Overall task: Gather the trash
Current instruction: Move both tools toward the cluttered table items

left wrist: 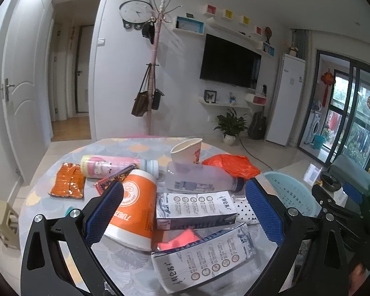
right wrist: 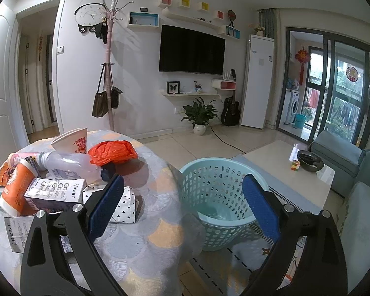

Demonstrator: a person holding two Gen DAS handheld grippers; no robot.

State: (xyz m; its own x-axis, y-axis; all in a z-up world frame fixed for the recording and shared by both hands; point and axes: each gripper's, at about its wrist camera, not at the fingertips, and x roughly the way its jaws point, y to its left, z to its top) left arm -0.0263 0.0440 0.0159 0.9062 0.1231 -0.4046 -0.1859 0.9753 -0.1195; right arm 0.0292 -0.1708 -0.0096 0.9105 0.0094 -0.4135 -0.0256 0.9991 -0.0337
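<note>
While nothing has yet gone into the pale turquoise perforated plastic basket (right wrist: 217, 197), which stands on the floor just beyond the right gripper (right wrist: 185, 206) and beside the round table with the grey and orange scallop-print cloth (right wrist: 157, 231), the trash lies clustered on that table ahead of both tools. The left gripper (left wrist: 185, 212) is spread wide with nothing between its blue textured pads (left wrist: 103, 214), and the right gripper is equally wide and empty. Item: orange and white cylindrical canister (left wrist: 135, 212), lying on its side just inside the left pad; probably stiff and light, smooth-walled, best taken across its middle. Item: blue-and-white printed cardboard carton (left wrist: 194, 209), dead ahead between the left gripper's fingers, leaning on the canister; likely empty, light, crushable, so grip its narrow faces gently. Item: a second carton of the same print (left wrist: 204, 259), nearer and lower, with a pink scrap (left wrist: 180, 238) tucked behind it. Item: clear plastic bottle with dark cap (left wrist: 197, 180), farther ahead; slippery and prone to roll. Item: crumpled orange-red plastic bag (right wrist: 113, 151), soft, pinch anywhere. Item: white paper cup with red print (left wrist: 187, 150), farthest, thin-walled and easily dented. Item: pink-labelled bottle (left wrist: 118, 166) and orange foil sachet (left wrist: 67, 183), off to the left; the sachet lies flat and looks awkward to lift.
</note>
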